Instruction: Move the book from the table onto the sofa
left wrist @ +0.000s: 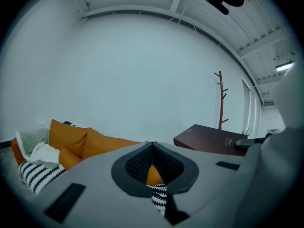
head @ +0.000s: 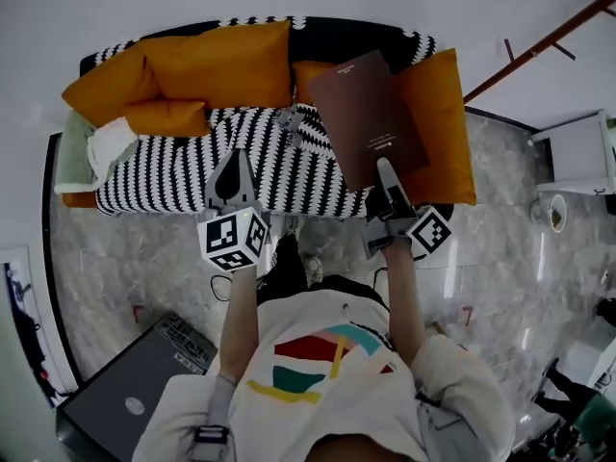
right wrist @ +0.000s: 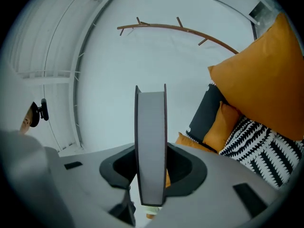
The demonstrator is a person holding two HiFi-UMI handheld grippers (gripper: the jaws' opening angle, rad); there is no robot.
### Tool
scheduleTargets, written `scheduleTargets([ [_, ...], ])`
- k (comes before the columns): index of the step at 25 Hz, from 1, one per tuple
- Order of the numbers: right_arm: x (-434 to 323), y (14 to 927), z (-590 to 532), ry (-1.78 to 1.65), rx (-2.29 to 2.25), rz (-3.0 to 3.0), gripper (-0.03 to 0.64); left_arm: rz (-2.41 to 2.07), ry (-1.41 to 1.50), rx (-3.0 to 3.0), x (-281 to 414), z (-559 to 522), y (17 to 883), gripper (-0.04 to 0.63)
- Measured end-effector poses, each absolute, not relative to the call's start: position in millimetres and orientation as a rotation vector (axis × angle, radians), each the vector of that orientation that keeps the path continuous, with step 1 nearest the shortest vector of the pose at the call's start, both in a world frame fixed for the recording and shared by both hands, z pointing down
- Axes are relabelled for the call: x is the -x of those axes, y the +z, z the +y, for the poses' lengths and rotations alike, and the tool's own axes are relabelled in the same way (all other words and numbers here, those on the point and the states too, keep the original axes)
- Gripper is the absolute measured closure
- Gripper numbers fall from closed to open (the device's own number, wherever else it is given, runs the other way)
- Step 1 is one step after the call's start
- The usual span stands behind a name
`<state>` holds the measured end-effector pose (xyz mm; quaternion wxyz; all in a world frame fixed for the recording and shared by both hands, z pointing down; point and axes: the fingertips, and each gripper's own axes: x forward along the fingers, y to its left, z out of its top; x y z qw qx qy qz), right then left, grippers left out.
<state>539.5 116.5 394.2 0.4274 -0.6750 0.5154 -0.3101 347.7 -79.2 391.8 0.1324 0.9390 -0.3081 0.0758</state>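
Note:
A dark brown book (head: 366, 114) hangs over the right half of the sofa (head: 192, 176), cover up, in front of an orange cushion (head: 438, 128). My right gripper (head: 385, 186) is shut on the book's near edge. In the right gripper view the book (right wrist: 151, 141) stands edge-on between the jaws. My left gripper (head: 231, 176) hovers over the striped seat's front edge, left of the book, shut with nothing in it. Its closed tips (left wrist: 153, 146) point at the sofa, and the book (left wrist: 213, 139) shows to their right.
The sofa has a black-and-white zigzag cover and orange cushions (head: 192, 65) along its back; green and white cushions (head: 91, 147) lie at its left end. A grey case (head: 135, 393) sits on the marble floor at lower left. A white cabinet (head: 582, 152) and a wooden coat stand (head: 539, 46) are at the right.

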Motion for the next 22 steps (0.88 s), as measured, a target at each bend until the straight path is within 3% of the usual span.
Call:
scheduleTargets([
  [11, -581.7, 427.8, 17.3, -0.870, 1.881, 1.318, 0.463, -0.824, 0.281, -2.727, -415.8, -176.8, 423.1, 0.588],
  [22, -607.4, 477.2, -15.1, -1.091, 1.803, 1.455, 0.463, -0.976, 0.415, -2.621, -444.9, -189.5, 463.7, 0.588],
])
